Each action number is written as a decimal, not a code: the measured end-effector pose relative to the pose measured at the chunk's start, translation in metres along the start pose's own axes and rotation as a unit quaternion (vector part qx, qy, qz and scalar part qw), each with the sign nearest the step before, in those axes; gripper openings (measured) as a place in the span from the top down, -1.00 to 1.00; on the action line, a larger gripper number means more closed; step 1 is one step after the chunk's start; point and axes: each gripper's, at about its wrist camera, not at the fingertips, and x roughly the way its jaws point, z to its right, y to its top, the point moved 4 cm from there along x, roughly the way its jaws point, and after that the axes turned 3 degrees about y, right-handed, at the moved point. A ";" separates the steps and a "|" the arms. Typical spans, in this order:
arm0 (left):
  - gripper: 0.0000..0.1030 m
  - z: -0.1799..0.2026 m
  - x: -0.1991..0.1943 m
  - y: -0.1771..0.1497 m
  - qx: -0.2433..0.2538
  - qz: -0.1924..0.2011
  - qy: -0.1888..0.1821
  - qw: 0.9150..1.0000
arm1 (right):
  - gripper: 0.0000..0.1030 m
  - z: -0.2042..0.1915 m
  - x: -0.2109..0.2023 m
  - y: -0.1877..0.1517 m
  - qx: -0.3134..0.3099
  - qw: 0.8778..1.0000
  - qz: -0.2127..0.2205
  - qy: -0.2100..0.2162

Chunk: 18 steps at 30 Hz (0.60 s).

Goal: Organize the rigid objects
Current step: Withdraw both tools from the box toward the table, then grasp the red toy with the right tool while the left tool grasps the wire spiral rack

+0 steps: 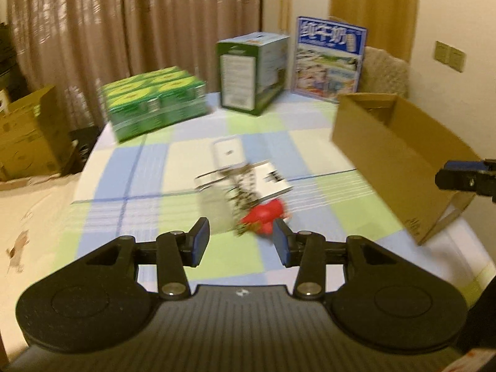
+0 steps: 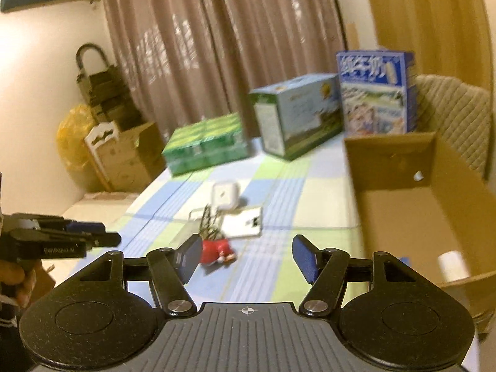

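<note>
Checked tablecloth, brown curtains, cardboard box

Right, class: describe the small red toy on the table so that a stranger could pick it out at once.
Start at the open cardboard box on the right of the checked tablecloth. Left of it, mid-table, lies a small cluster of objects. The red toy is the cluster's nearest piece, just ahead of the left tool, and the only red thing among white neighbours.
</note>
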 end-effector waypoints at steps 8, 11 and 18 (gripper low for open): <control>0.23 -0.031 0.030 -0.025 -0.012 -0.020 0.005 1.000 | -0.20 -0.013 0.057 -0.031 -0.007 0.999 -0.035 0.021; 0.23 -0.036 0.047 -0.031 -0.010 -0.022 0.004 1.000 | -0.20 -0.013 0.076 -0.034 -0.012 0.999 -0.038 0.031; 0.23 -0.037 0.080 -0.032 -0.016 -0.029 -0.011 0.999 | -0.36 -0.009 0.118 -0.040 -0.012 0.998 -0.049 0.050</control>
